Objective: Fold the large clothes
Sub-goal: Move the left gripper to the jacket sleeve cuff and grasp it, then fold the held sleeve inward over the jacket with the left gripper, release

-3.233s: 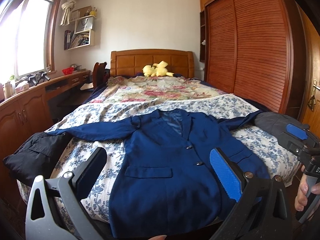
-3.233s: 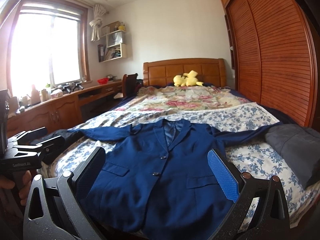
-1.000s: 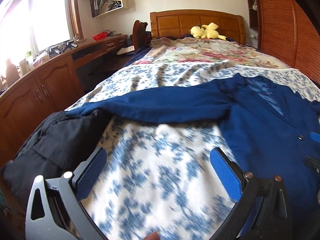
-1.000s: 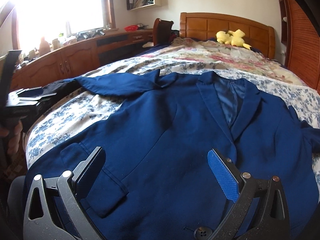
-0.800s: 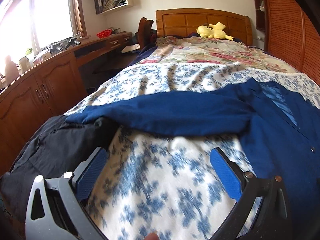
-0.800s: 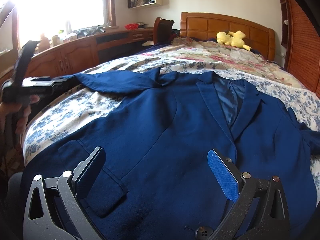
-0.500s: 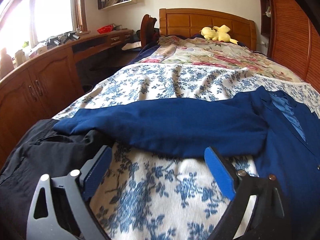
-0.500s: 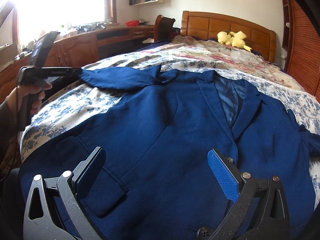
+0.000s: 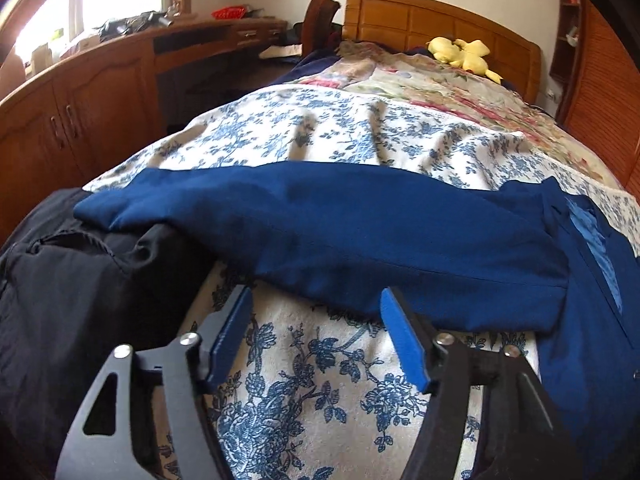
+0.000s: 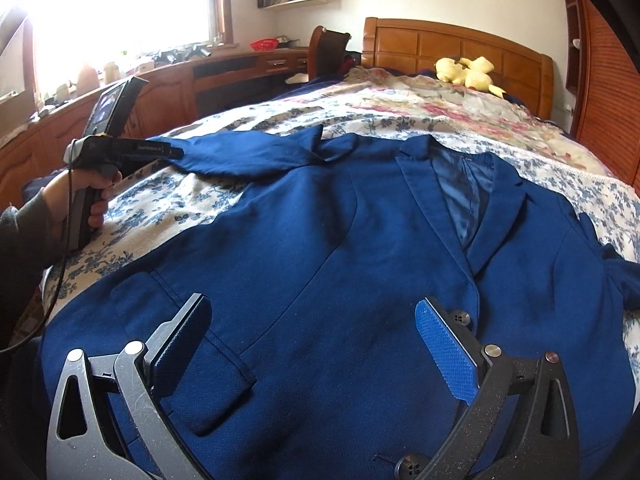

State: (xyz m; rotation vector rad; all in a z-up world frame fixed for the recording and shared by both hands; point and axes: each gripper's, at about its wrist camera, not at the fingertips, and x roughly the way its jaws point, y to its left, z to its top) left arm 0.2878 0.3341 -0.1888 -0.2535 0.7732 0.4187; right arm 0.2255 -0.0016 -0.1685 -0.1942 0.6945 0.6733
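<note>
My left gripper [image 9: 316, 300] points down at the near edge of the jacket sleeve [image 9: 340, 224]; jaws closing, fingertips at the sleeve's hem, whether they touch it I can't tell. The sleeve lies across the blue-flowered bedspread [image 9: 320, 380], its cuff resting on a black garment [image 9: 72, 280] at left. Jacket body [image 9: 592, 320] runs off right. Beyond: wooden headboard [image 9: 432, 28], yellow plush toy [image 9: 464, 54], wooden cabinets [image 9: 72, 120] under the window.

left gripper [image 9: 316, 300]: black frame, blue ribbed pads, silver screws | right gripper [image 10: 314, 316]: grey left arm, black right arm, blue pad, silver screws | left hand [image 10: 86, 192], frame left: grey sleeve, black cable, white lettering on black handle
</note>
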